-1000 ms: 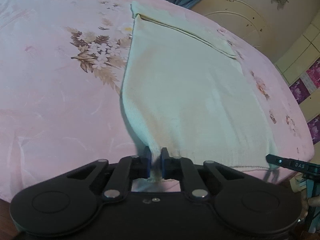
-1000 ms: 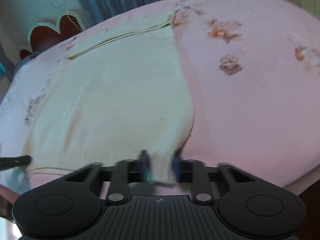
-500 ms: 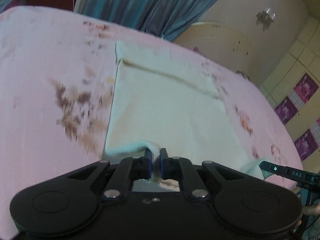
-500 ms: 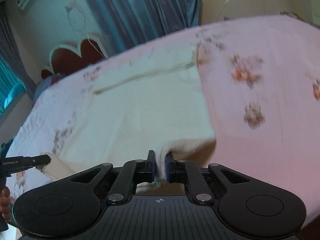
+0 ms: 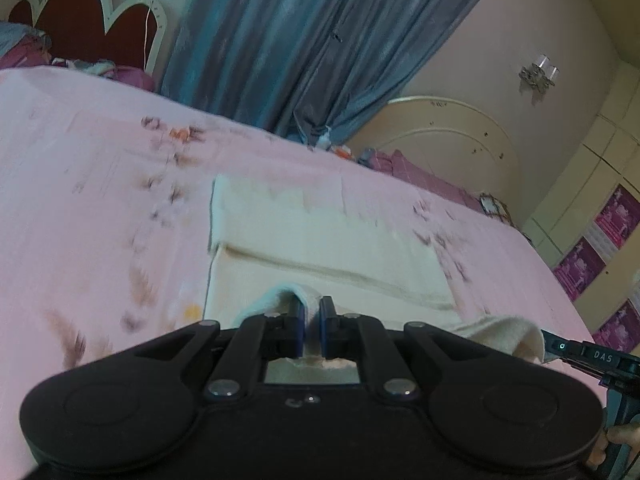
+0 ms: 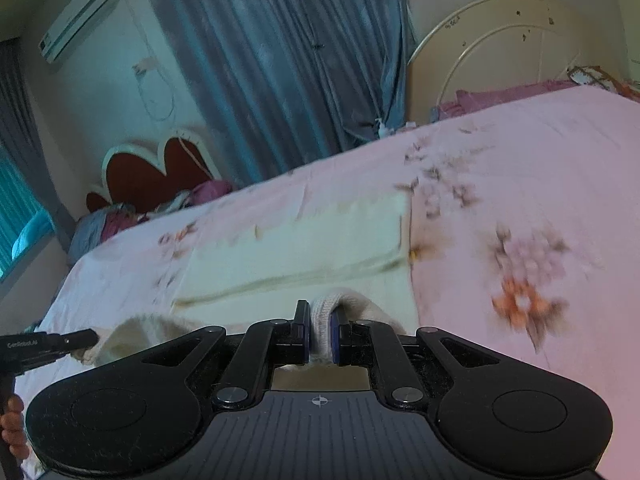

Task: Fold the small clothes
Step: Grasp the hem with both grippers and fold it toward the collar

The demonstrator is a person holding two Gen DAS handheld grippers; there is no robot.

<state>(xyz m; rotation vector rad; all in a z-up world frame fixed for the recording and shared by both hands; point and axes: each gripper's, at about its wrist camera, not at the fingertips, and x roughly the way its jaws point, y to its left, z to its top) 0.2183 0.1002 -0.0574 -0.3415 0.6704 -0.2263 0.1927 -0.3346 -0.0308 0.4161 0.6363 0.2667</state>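
Observation:
A cream knitted garment (image 5: 320,248) lies flat on the pink floral bedsheet (image 5: 80,200), its folded band at the far end. My left gripper (image 5: 312,312) is shut on the garment's near left corner, lifted off the bed. In the right wrist view the same garment (image 6: 304,240) spreads ahead, and my right gripper (image 6: 320,320) is shut on its ribbed near right corner. Each gripper shows at the edge of the other's view, the right gripper (image 5: 560,346) holding a raised fold and the left gripper (image 6: 80,338) likewise.
A red scalloped headboard (image 5: 80,24) and pillows stand at the bed's left end. Blue curtains (image 5: 304,40) hang behind. A cream arched footboard (image 5: 440,128) closes the right end. An air conditioner (image 6: 76,16) is on the wall.
Both grippers have risen and carried the garment's near hem forward toward the far band, doubling the cloth over itself. The views have tilted up, showing more of the room.

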